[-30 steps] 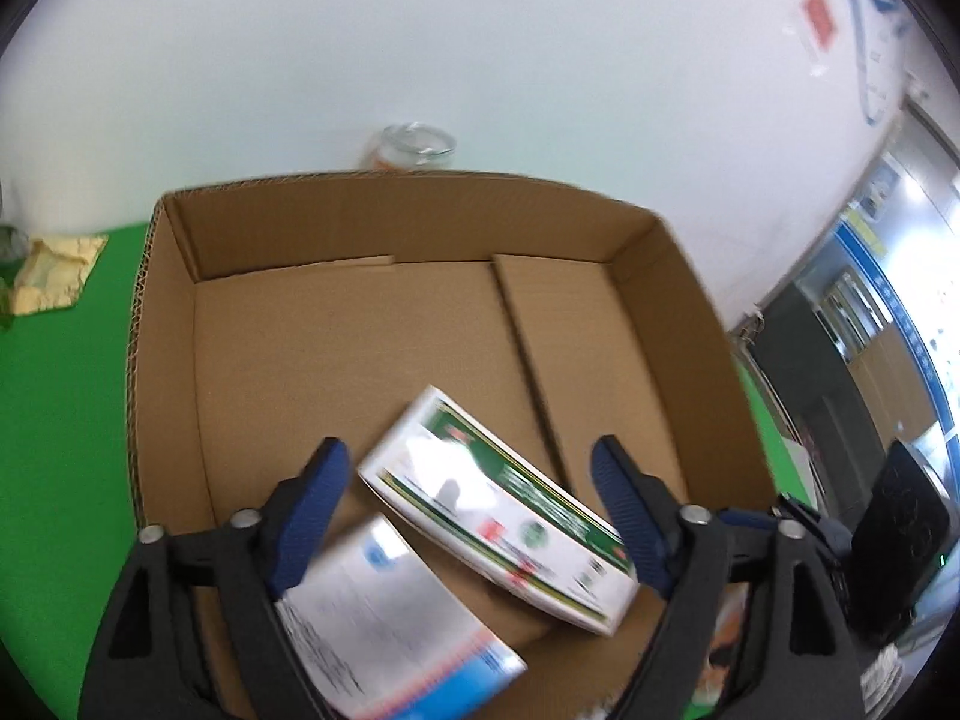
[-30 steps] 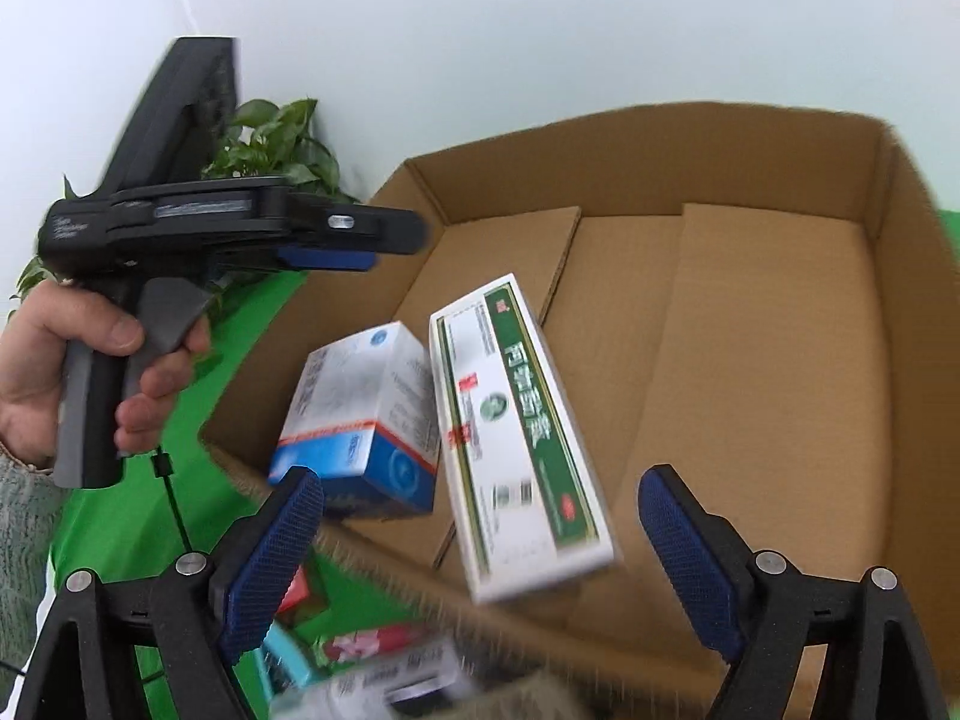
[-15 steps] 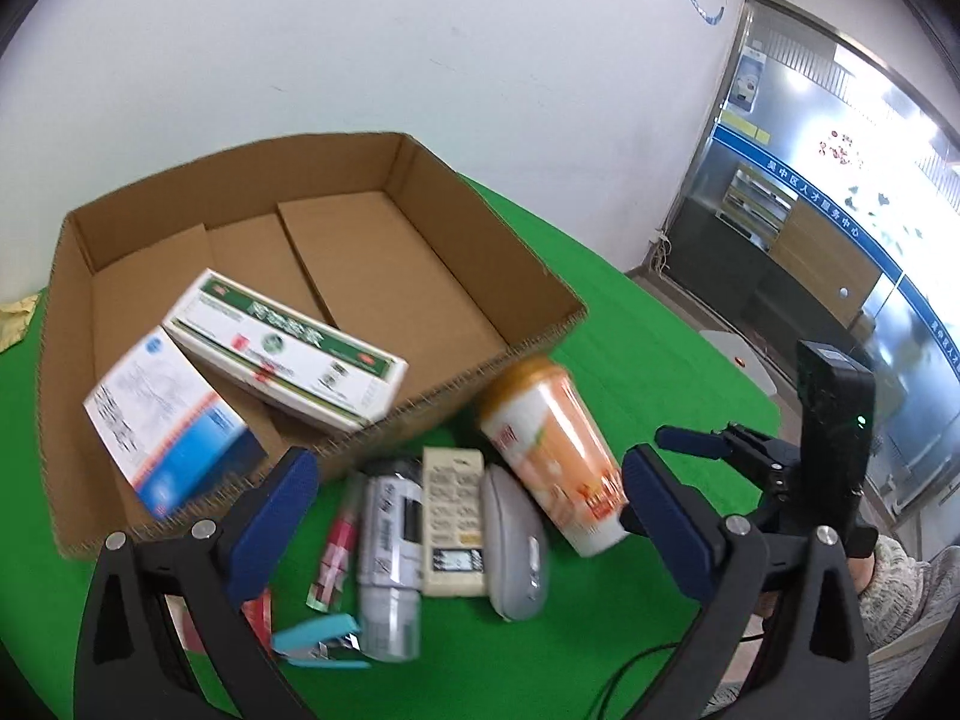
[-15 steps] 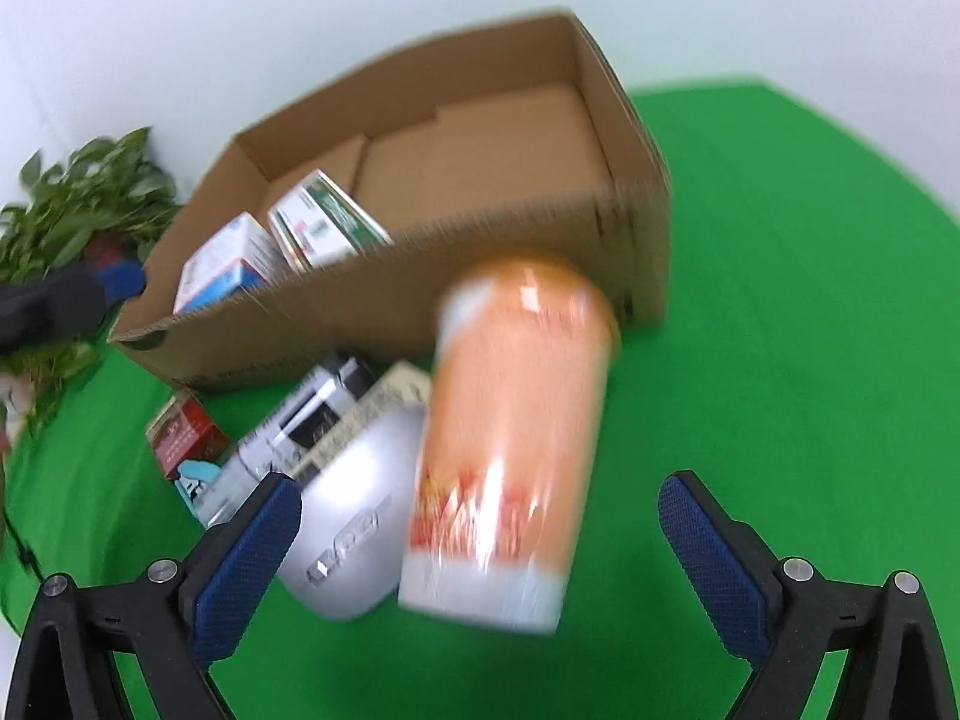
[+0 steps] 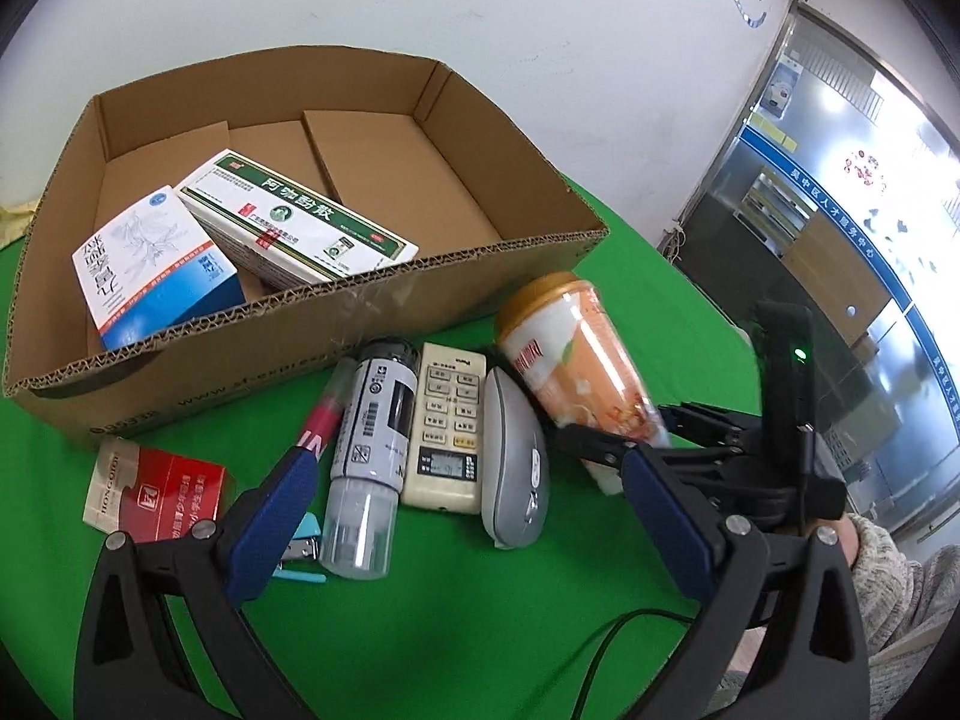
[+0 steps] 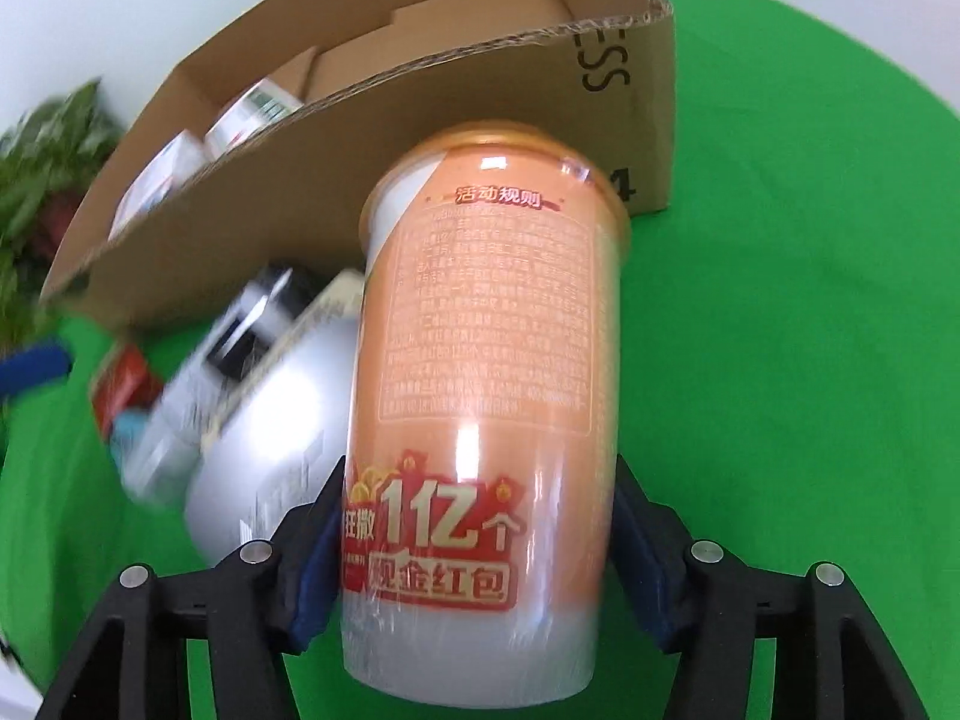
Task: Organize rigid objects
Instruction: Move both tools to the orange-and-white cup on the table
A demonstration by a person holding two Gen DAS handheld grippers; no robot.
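Note:
An orange drink cup [image 6: 486, 330] lies on its side on the green cloth, rim toward the cardboard box [image 6: 420, 120]. My right gripper [image 6: 480, 498] is closing, with both blue pads against the cup's lower body. My left gripper [image 5: 462, 468] hangs wide open above a row of items in front of the box [image 5: 288, 360]: a grey-white bottle [image 5: 372, 438], a remote [image 5: 447, 420] and a silver mouse [image 5: 516, 468], beside the cup [image 5: 570, 354]. It touches none of them. In the box lie a blue-white carton [image 5: 150, 264] and a green-white carton [image 5: 294, 222].
A red packet [image 5: 156, 492], a blue stapler [image 5: 303, 552] and a red-capped tube [image 5: 327, 414] lie left of the bottle. A black cable [image 5: 630, 630] crosses the near cloth. A person's sleeve [image 5: 888, 570] is at the right, a plant [image 6: 36, 180] beyond the box.
Both grippers drew back from over the box to the items in front of it. The right one dropped onto the orange cup and its jaws narrowed around it. The left one opened wider.

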